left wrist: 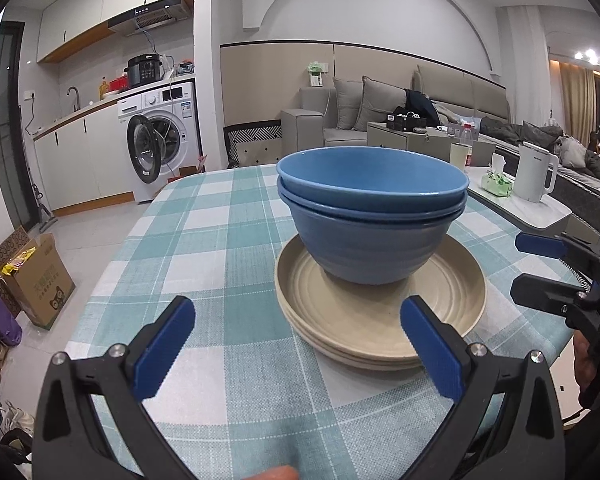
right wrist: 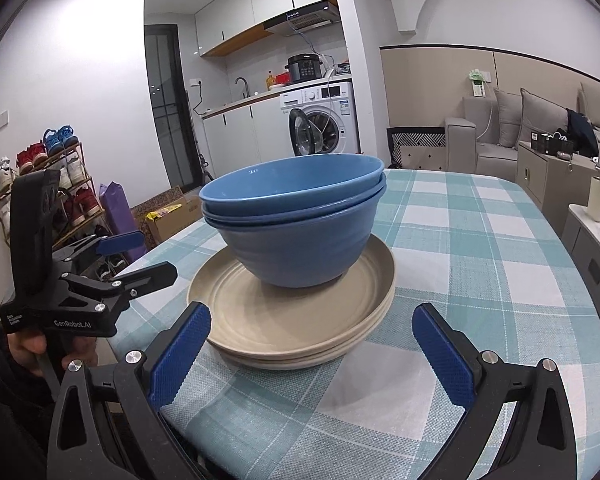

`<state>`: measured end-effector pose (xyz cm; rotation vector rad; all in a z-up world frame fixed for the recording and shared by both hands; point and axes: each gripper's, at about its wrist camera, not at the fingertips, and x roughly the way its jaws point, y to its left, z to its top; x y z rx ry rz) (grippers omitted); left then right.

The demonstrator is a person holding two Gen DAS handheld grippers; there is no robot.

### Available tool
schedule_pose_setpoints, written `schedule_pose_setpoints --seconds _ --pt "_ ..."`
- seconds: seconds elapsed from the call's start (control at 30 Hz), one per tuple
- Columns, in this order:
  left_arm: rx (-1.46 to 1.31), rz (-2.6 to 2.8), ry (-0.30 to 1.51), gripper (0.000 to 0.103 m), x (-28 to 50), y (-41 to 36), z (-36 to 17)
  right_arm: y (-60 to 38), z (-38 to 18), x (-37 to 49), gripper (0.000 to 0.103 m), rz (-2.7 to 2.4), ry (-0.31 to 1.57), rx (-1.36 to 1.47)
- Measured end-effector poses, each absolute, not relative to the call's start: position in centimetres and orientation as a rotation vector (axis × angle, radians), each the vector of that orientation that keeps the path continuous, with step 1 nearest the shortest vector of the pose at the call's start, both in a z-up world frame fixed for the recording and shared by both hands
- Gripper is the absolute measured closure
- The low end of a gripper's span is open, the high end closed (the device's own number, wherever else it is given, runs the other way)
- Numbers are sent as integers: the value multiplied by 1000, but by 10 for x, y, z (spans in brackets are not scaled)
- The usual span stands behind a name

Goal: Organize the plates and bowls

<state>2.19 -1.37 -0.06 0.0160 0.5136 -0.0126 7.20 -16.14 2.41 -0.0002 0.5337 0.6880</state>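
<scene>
A: How many bowls?

B: Three rims show, so three blue bowls nested in one pile. The top one sits a little tilted in the one under it.

A: And under them?

B: Beige plates, stacked. I count three edges at the near side in the right wrist view. The bowl pile stands on the top plate, toward its far side.

A: Where is all that from the tongs?

B: Straight ahead of both. The left gripper has its blue pads spread wide with nothing between them; the plates' near edge lies just past its right pad. The right gripper is spread wide too, empty, the plate stack just beyond the gap between its fingertips.

A: Do the two see each other?

B: Yes. The right one shows at the right edge of the left view, the left one at the left edge of the right view, both beside the stack.

A: What is underneath?

B: One table with a teal checked cloth.
</scene>
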Motion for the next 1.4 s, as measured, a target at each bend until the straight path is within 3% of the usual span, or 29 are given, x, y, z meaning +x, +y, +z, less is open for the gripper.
schedule_pose_setpoints --seconds 1.4 --pt "-28 -19 487 0 16 -9 -2 -157 26 57 1 754 485 -8"
